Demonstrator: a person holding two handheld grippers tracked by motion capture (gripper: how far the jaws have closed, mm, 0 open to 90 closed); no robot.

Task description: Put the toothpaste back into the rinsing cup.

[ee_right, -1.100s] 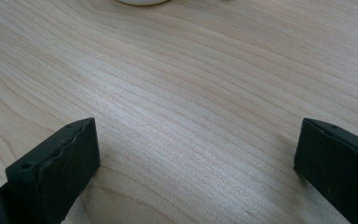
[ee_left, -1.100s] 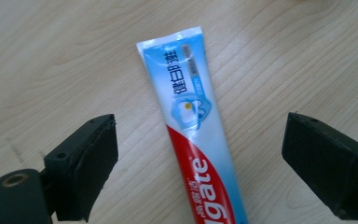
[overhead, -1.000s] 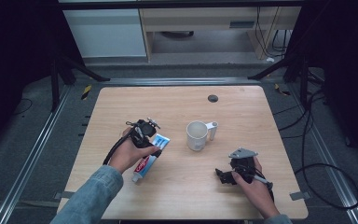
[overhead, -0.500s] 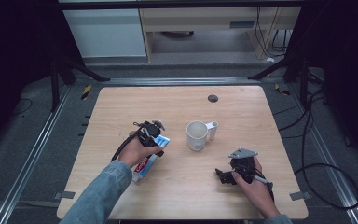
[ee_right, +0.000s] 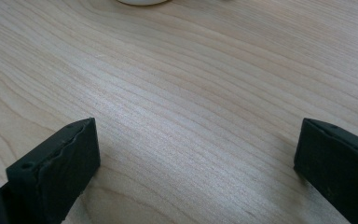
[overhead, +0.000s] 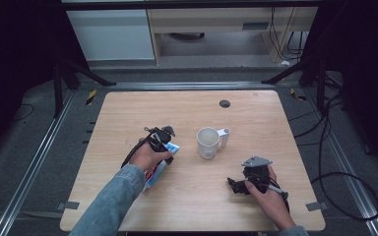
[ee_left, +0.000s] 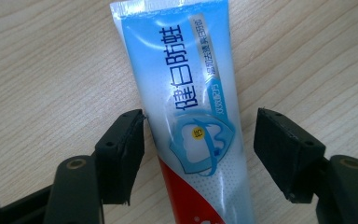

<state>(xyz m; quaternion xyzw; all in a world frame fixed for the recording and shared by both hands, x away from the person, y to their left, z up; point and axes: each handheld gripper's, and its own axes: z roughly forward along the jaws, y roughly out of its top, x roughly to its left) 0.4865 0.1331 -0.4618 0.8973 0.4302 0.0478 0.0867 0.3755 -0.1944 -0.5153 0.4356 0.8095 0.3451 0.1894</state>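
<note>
At the left of centre in the high view, the left gripper had just been closing its jaws around the toothpaste tube lying on the table, one pad touching, while the right gripper rested spread wide

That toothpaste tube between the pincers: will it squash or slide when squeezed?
The toothpaste tube looks soft, so it will probably dent as the left tool, which has just been closing, pinches. Its glossy skin may slip. Lying flat on the table, it is unlikely to roll.
</note>
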